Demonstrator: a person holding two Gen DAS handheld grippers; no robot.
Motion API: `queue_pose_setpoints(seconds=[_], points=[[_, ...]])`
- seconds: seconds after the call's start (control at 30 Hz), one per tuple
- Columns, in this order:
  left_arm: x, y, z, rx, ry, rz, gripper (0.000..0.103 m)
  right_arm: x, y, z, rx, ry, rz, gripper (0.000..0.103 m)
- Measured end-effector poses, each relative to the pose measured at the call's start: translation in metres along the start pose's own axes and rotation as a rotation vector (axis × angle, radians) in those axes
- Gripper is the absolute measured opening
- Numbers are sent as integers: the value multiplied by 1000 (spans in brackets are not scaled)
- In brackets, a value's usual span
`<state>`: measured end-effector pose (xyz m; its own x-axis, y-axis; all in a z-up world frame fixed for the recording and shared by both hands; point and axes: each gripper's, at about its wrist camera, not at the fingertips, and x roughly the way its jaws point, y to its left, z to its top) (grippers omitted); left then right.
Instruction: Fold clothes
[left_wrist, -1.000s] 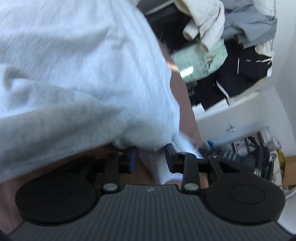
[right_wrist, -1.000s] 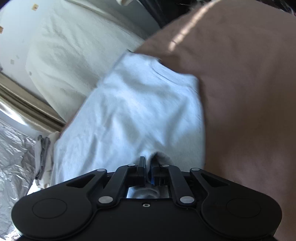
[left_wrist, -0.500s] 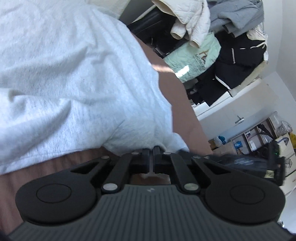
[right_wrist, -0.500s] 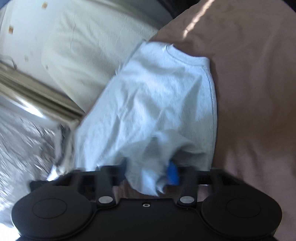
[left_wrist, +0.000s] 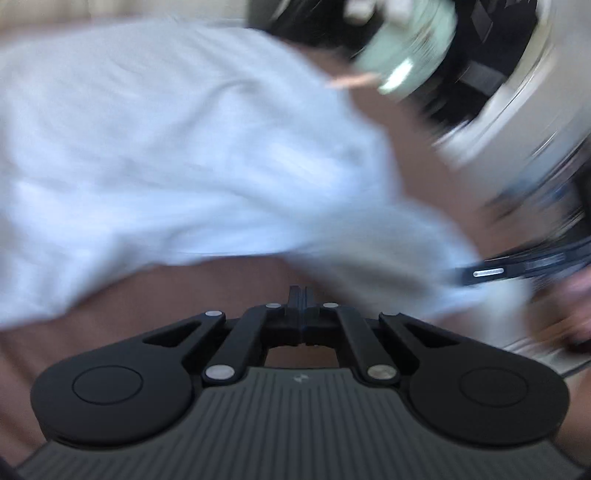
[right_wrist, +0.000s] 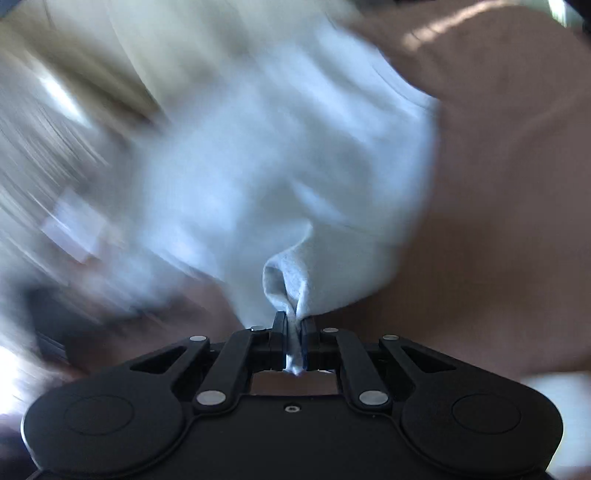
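A light grey shirt (left_wrist: 177, 147) lies on a brown bedcover (left_wrist: 221, 280); both views are blurred by motion. My left gripper (left_wrist: 301, 295) is shut with nothing between its fingers, just short of the shirt's near edge. My right gripper (right_wrist: 294, 325) is shut on a pinched corner of the same shirt (right_wrist: 280, 166), and the cloth stretches away from it over the bedcover (right_wrist: 498, 184). The other gripper shows as a dark streak at the right of the left wrist view (left_wrist: 524, 266).
A pile of dark and pale clothes (left_wrist: 406, 48) lies at the far right of the bed. A cream pillow or sheet (right_wrist: 92, 44) sits beyond the shirt to the left.
The right gripper opened, then shut again on a shirt corner. The left gripper shut, then came away from the shirt's edge with nothing in it. Both are moving fast now.
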<state>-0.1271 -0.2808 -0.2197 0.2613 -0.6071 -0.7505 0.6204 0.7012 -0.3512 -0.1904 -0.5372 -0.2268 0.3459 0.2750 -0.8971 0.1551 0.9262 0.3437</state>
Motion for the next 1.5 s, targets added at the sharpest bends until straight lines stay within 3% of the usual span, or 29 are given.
queue_pose_setpoints(seconds=[0.03,0.1,0.17,0.27,0.3,0.37,0.4,0.43,0.5,0.53,0.57,0.6,0.73,0.83,0.97,1.1,1.13,1.17,1.23,1.3,1.37,1.4,1.5], points=[[4,5,-4,-35,19,-26,0,10,2,0,-22,70,-47,10],[10,16,-8,-141,51,-121,3,19,4,0,-21,140,-3,8],[12,20,-9,-197,44,-186,3,19,9,2,-40,151,27,9],[12,12,-5,-180,-1,-229,3,10,12,6,-45,107,84,17],[15,9,-3,-188,-12,-273,8,6,12,8,-40,81,112,31],[27,5,2,-225,1,-355,32,-6,-3,12,29,19,216,47],[36,2,5,-253,23,-375,46,-12,-12,15,71,-14,273,48],[44,-2,7,-258,36,-372,48,-17,-22,18,119,-50,322,48],[59,-12,9,-228,46,-328,45,-24,-47,26,235,-122,379,52],[67,-17,9,-212,51,-307,24,-24,-57,29,291,-144,387,52],[69,-23,10,-173,46,-265,7,-22,-65,32,331,-163,374,52],[65,-28,10,-118,33,-218,1,-18,-71,35,358,-180,344,52],[10,-37,3,-64,-13,-124,0,3,-80,43,385,-245,210,53],[-16,-33,-8,-68,-18,-47,0,12,-95,44,425,-282,208,53],[7,-14,-19,-109,59,-53,1,33,-103,43,456,-258,248,53],[3,-19,-19,-65,38,-84,2,45,-104,44,420,-277,238,52],[4,-20,-17,-51,40,-84,3,48,-100,46,386,-287,234,43],[2,-19,-16,-47,40,-91,5,49,-90,50,321,-288,199,6],[-3,-16,-15,-42,38,-111,6,46,-67,56,180,-308,79,6],[-14,-12,-12,-25,12,-118,11,27,-42,56,76,-396,-66,4],[-27,-10,-8,10,-22,-97,17,-1,-18,52,-64,-507,-303,3],[-31,-9,-6,30,-32,-75,22,-7,-14,51,-107,-527,-358,3],[-37,-3,0,78,-54,-1,30,6,-18,57,-127,-469,-340,3]])
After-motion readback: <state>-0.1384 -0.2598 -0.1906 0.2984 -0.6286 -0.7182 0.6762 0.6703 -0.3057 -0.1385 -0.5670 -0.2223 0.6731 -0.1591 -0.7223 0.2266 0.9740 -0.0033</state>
